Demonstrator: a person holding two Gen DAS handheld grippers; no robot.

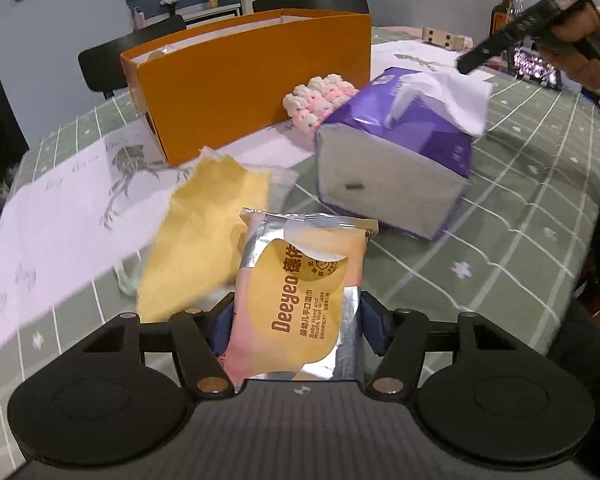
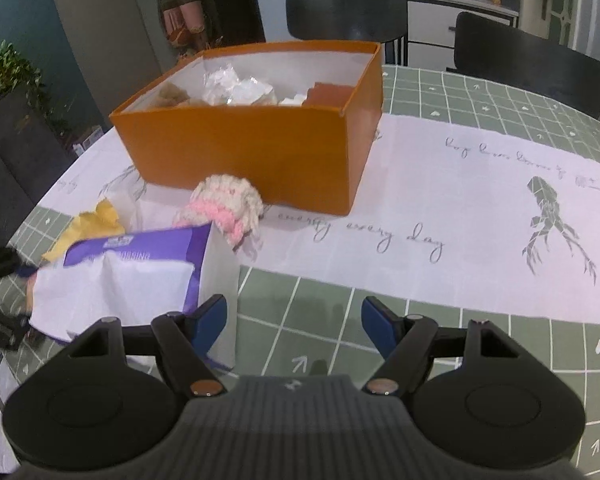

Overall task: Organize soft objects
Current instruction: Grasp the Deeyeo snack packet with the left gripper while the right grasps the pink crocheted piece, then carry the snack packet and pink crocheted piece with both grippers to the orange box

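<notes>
Your left gripper (image 1: 296, 320) is clamped on the Deeyeo wet wipes pack (image 1: 300, 304), gripped at its lower sides and raised above the near part of the tabletop (image 2: 440, 320). Carry it level toward the orange box (image 2: 260, 156) at the far side, clear the front wall before lowering, and release only once the pack is over the items already inside. Keep it above the yellow cloth (image 1: 196, 248) and the purple tissue pack (image 1: 396, 160), which lie between you and the box; the pink-and-white crocheted piece (image 2: 224, 208) rests against the box's front. Your right gripper (image 2: 294, 328) hangs spread and empty. The table wears a green grid cloth with a white runner; dark chairs (image 2: 528, 64) stand beyond.
</notes>
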